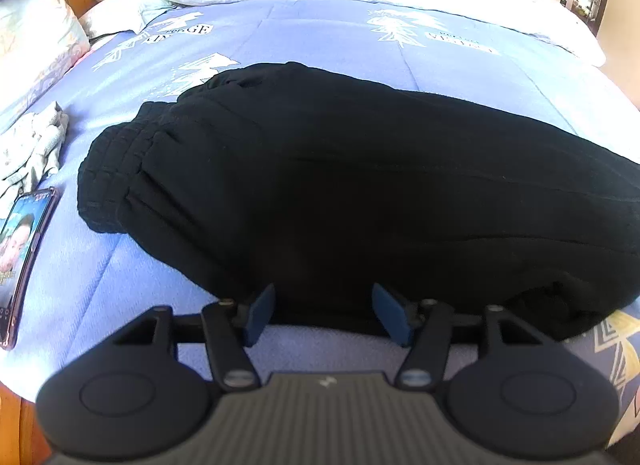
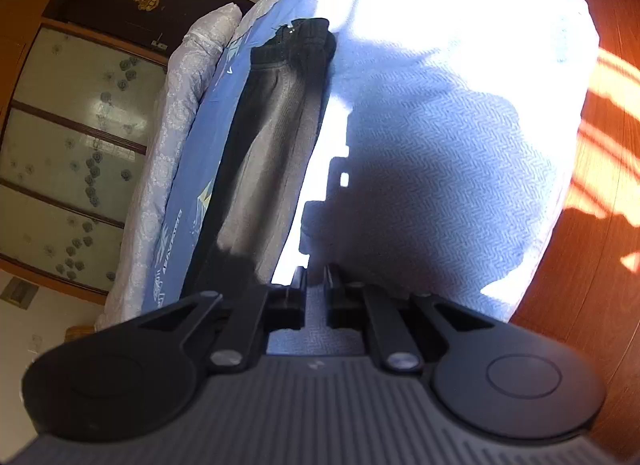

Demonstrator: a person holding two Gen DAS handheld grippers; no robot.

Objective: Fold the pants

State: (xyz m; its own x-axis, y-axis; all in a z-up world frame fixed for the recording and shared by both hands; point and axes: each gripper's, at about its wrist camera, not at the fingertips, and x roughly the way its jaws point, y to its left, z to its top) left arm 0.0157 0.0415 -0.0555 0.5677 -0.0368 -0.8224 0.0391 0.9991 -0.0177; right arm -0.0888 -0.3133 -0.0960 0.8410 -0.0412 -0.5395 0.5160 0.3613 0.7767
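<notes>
On the blue quilt [image 1: 328,25] of the bed, seen from the left wrist view, the black pants [image 1: 360,193] lay folded lengthwise into one thick band. The left gripper [image 1: 324,315] stood at the band's near long edge, about midway along what showed. Its blue pads [image 1: 262,315] were parted to a middling width, with the cloth edge just beyond their tips. No fabric was pinched between them. The ribbed waistband [image 1: 108,181] pointed to the picture's left, toward a phone [image 1: 20,261] and a crumpled pale cloth [image 1: 36,149]. The legs ran off to the right, so the long axis lay crosswise to this gripper's line. The left hand was judged the nearer one to the waist end.

Along the right wrist view the camera was rolled, and the bed ran up the frame. The pants [image 2: 268,145] stretched away from the right gripper [image 2: 317,281], with the waistband [image 2: 308,39] at the far end. The near end lay just left of the fingers. The long axis here ran nearly along this gripper's pointing line. Its jaws were almost closed with only a slit between them, and nothing showed in that slit. The tips hovered over bare quilt [image 2: 420,169] in the gripper's own shadow, just beside the pants' near end. A fold end over end would likely turn on the right gripper taking that near end.
</notes>
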